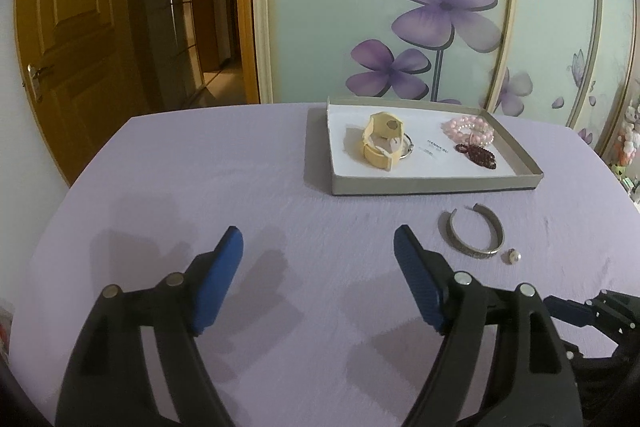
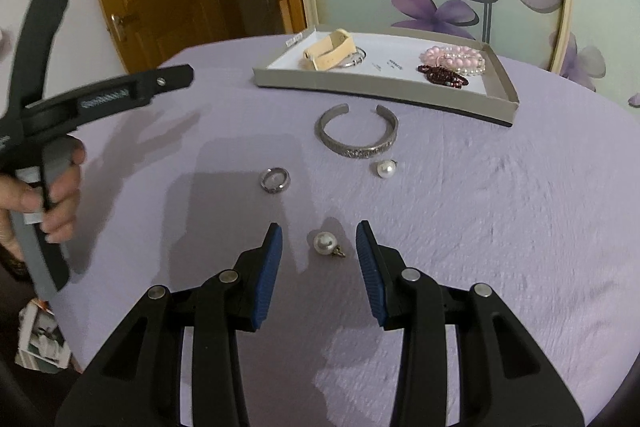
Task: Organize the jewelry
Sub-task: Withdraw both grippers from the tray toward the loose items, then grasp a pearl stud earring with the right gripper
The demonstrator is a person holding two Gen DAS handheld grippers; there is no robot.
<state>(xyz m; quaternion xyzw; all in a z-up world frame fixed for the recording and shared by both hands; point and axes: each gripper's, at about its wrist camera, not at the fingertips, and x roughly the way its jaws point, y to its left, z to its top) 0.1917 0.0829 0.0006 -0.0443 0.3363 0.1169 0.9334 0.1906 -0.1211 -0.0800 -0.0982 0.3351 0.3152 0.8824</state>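
One pearl pendant (image 2: 325, 242), white, metal loop | right gripper (image 2: 319, 233) half-open around it, untouched | left gripper (image 1: 318, 241) wide, empty

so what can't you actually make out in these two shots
- Left wrist view: the small silver ring is absent, apparently behind the left claw's blue finger; the near white pearl earring is also unseen.
- Both views: black print on the shallow grey cardboard tray floor is too small to read.
- Right wrist view: the person's hand is blurred and cut off.
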